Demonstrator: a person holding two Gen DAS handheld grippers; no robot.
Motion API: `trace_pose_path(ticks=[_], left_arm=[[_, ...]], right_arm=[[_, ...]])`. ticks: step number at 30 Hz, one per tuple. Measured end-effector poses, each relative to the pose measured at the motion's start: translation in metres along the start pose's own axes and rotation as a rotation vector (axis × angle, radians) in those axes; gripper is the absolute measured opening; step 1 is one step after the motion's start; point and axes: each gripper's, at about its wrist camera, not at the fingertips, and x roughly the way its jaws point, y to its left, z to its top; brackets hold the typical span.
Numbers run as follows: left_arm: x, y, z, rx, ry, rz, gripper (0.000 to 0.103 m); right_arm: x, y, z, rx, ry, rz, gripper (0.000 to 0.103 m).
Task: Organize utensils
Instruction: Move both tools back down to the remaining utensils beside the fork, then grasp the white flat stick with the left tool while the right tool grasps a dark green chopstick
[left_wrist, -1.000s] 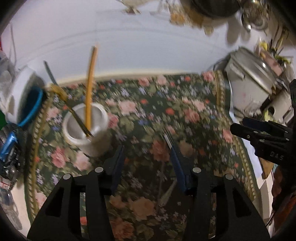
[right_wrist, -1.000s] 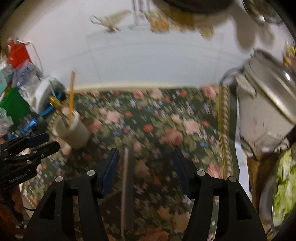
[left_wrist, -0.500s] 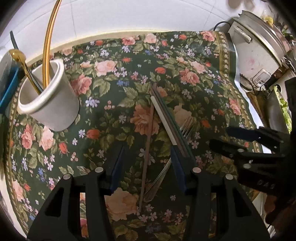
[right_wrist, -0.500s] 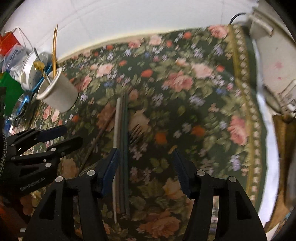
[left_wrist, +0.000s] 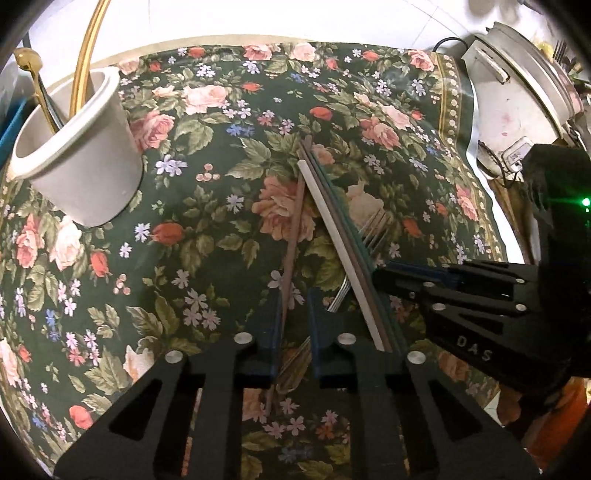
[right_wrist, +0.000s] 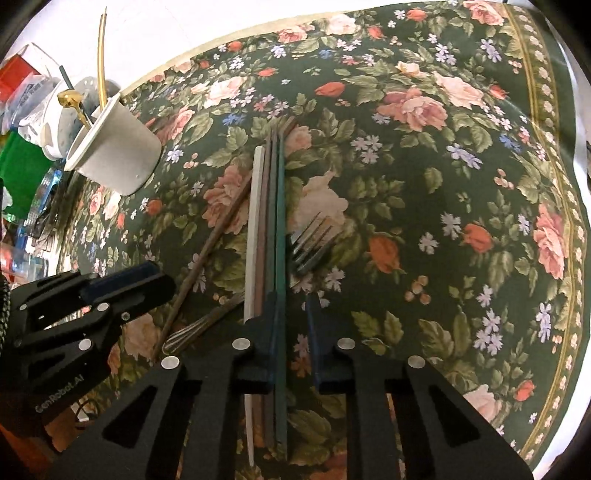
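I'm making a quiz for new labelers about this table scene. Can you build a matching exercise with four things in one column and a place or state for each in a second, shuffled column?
Things:
1. white cup
2. fork
3. lone brown chopstick
4. bundle of chopsticks

Places or states:
A. lies between the left gripper's fingers
B. lies side by side on the cloth, under the right gripper's left finger
C. holds gold utensils
D. tines lie just right of the bundle

Pairs: 1-C, 2-D, 3-A, 4-B
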Motion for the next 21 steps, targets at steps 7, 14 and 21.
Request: trace_pose_path(ticks=[7, 14, 21], left_arm=[[0.012, -0.009, 0.011, 0.005, 0.025, -0.06, 0.011], [0.031, -0.01, 0.028, -0.058, 0.062, -0.127, 0.011], [0.045, -0.016, 0.045, -0.069, 0.087, -0.139, 0.011]], right_arm=[[0.0, 0.006, 0.003, -0.028, -0.011, -0.042, 0.01], [-0.002, -0.008, 0.004, 0.001, -0.007, -0.076, 0.004], [-0.01, -0.017, 0.0, 0.011, -0.009, -0.079, 0.004]])
